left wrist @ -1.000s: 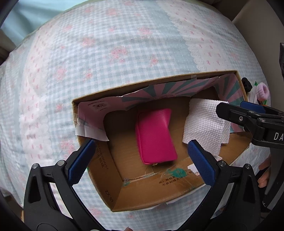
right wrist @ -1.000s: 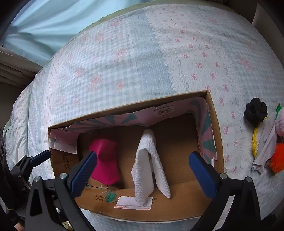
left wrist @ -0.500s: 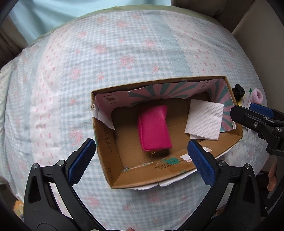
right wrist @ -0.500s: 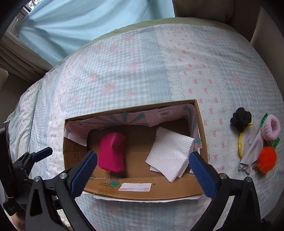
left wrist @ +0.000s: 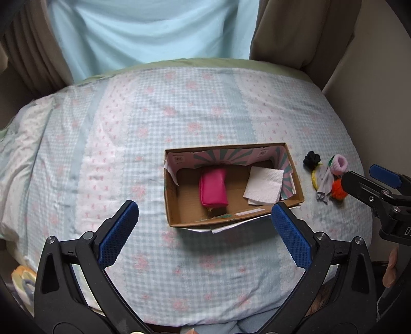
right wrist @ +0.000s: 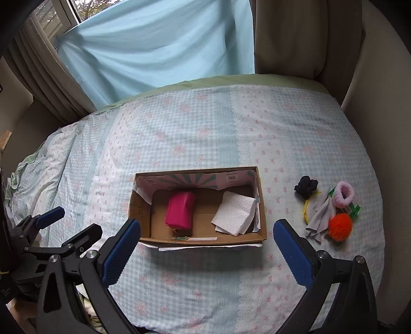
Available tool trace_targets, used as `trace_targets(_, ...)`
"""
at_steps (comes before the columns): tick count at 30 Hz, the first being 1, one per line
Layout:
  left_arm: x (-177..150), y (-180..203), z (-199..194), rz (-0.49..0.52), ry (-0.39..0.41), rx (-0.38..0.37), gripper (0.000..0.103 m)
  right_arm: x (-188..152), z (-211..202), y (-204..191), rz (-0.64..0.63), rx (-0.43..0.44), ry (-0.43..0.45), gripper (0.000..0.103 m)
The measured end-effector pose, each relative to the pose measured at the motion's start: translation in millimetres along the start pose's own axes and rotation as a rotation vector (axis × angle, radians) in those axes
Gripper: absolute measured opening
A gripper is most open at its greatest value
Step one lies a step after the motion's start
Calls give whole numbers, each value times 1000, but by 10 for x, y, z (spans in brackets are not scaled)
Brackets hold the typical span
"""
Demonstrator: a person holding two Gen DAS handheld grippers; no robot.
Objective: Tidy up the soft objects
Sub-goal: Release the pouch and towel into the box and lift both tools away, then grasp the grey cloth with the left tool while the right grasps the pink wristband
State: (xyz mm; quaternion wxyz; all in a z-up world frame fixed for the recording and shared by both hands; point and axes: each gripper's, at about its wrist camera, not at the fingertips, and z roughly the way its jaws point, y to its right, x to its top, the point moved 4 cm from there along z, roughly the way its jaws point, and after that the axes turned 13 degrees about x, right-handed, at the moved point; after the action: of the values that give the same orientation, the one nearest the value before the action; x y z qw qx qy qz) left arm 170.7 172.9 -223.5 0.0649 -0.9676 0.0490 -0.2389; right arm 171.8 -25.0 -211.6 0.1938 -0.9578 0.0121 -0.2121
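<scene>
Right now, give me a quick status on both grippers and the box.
Left gripper open, empty. Right gripper open, empty. Pink pouch and white cloth in cardboard box. Loose soft items right of box, unobstructed.

bed (right wrist: 205,133): pale blue checked cover with pink flowers | curtain (right wrist: 159,43): light blue sheet behind the bed | drapes (right wrist: 303,36): beige, on both sides | window (right wrist: 59,15): top left, daylight, trees outside | wall (left wrist: 380,84): cream, on right

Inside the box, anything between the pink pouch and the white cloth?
Nothing: bare cardboard floor of the box separates the pink pouch from the white cloth, clearest in the right wrist view.
</scene>
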Motion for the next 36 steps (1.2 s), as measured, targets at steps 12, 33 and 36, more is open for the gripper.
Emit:
trace_targets(12, 34, 793, -574, 71, 126, -70, 103, -290, -1210, 502, -12, -158, 127, 103)
trace_targets(33, 116, 3166, -13, 111, 108, -168, 103, -40, -1282, 2648, -182, -105, 119, 103)
trace_targets(36, 102, 3478, 236, 147, 86, -189, 103, -2, -1073, 2907, -192, -80, 106, 103)
